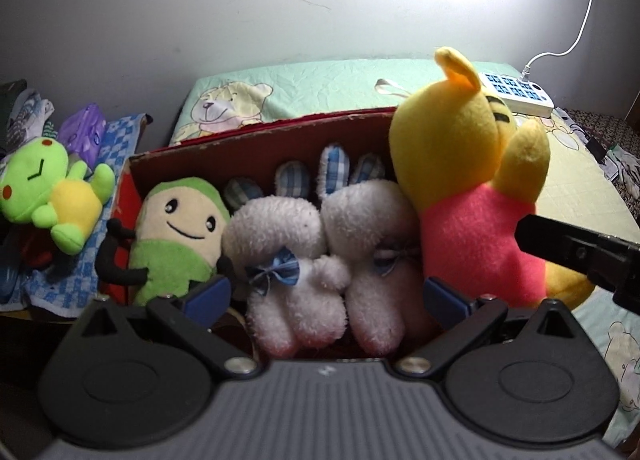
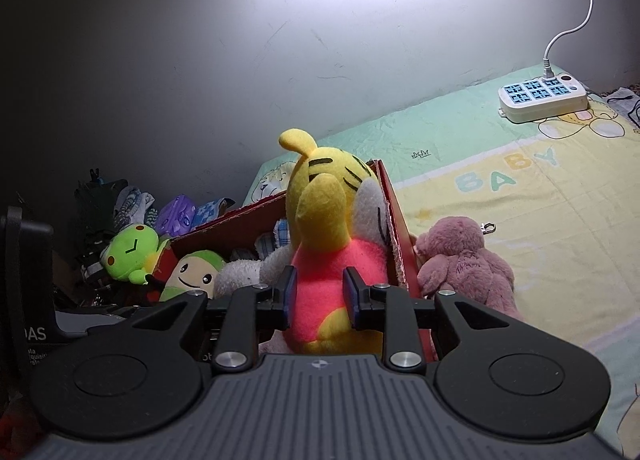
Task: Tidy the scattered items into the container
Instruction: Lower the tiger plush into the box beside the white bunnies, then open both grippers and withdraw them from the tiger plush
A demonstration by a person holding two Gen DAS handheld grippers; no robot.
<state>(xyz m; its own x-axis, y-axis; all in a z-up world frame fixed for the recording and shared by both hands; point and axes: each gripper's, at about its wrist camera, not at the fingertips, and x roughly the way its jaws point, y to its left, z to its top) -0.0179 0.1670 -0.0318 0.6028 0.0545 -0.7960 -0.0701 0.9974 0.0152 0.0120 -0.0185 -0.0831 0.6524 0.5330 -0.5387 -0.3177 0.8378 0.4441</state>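
Yellow plush (image 2: 320,260) between right hand-held gripper (image 2: 319,296) pads

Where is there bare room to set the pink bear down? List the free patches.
Free: bed sheet between pink bear and power strip. Crowded: red box, packed with plush; the right gripper clamps the yellow tiger there. Cluttered left around the green frog.

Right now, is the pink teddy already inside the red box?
No, the pink teddy lies on the bed sheet outside the red box, against its right wall.
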